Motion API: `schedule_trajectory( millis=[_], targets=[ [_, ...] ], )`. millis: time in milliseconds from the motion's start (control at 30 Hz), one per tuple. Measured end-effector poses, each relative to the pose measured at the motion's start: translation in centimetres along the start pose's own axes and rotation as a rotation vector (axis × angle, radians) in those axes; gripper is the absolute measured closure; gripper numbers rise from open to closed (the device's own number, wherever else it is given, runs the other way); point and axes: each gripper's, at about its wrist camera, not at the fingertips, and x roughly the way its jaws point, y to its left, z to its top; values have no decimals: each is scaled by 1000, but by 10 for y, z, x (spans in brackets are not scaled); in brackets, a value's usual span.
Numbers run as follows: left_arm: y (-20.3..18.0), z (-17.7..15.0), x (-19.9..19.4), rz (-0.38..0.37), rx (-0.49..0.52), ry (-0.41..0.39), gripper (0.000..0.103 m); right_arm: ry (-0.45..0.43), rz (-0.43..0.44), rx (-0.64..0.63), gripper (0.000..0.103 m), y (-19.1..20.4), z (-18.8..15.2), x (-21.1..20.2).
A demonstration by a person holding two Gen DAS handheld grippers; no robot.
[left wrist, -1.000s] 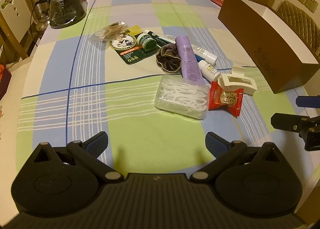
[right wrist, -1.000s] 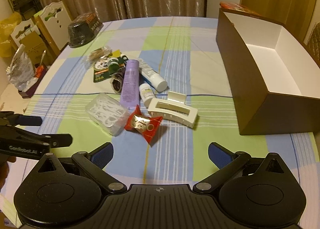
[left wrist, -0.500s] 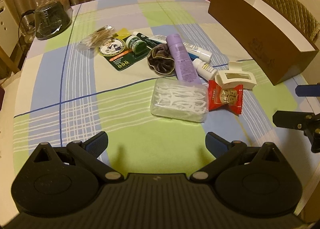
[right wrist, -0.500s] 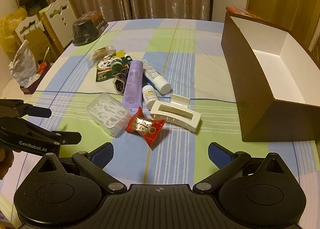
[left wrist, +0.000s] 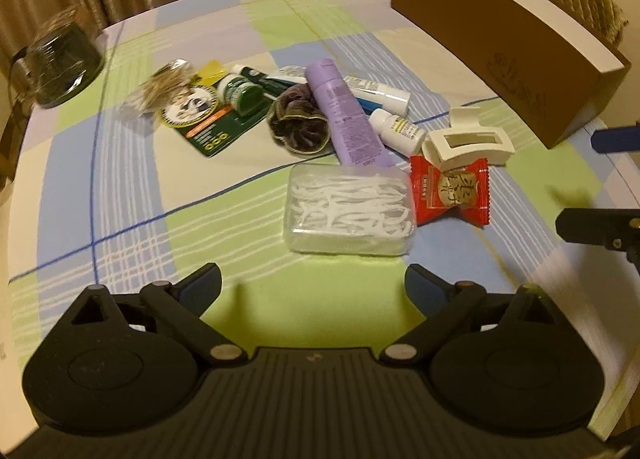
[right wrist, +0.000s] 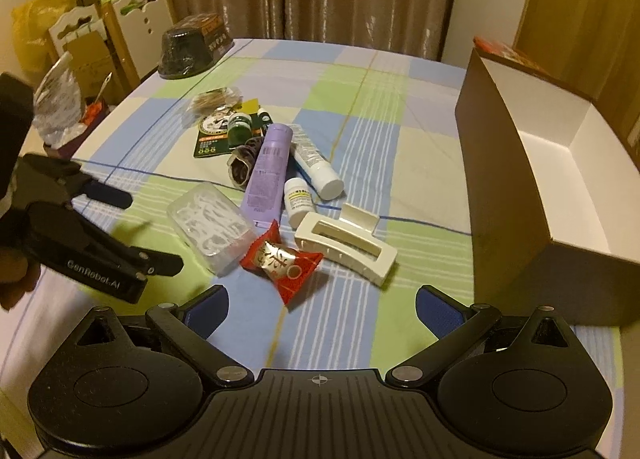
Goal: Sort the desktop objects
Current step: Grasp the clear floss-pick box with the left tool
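Observation:
A pile of small objects lies mid-table: a clear floss-pick box (left wrist: 350, 213) (right wrist: 212, 227), a red candy packet (left wrist: 452, 191) (right wrist: 282, 263), a cream hair claw (left wrist: 466, 141) (right wrist: 346, 245), a purple tube (left wrist: 346, 115) (right wrist: 268, 175), a small white pill bottle (left wrist: 396, 129) (right wrist: 298, 201), a dark scrunchie (left wrist: 298, 127) and a green card with a jar (left wrist: 224, 115). My left gripper (left wrist: 314, 285) is open and empty, just short of the floss box. My right gripper (right wrist: 322, 303) is open and empty, just short of the candy packet.
A long brown open box with a white inside (right wrist: 560, 183) (left wrist: 508, 55) stands on the right of the checked tablecloth (left wrist: 132, 163). A dark wrapped bowl (left wrist: 60, 59) sits at the far left. Chairs and bags (right wrist: 72, 59) stand beyond the left table edge.
Both grippers have moved forward toward the pile, so the objects look nearer. The left gripper has risen into the right wrist view. Both stay open.

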Motion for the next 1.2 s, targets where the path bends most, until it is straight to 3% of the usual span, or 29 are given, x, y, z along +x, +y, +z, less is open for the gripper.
schedule_trajectory(
  millis=[567, 767, 1067, 1200],
  targets=[
    [-14, 26, 33, -133, 99, -23, 19, 19, -23, -66, 0, -6, -4, 9],
    [-14, 27, 37, -129, 48, -45, 18, 16, 25, -153, 1, 5, -1, 16],
    [4, 14, 26, -153, 99, -21, 18, 11, 72, -248, 0, 19, 6, 31],
    [14, 5, 20, -144, 74, -21, 18, 14, 81, -271, 0, 23, 6, 38]
  ],
)
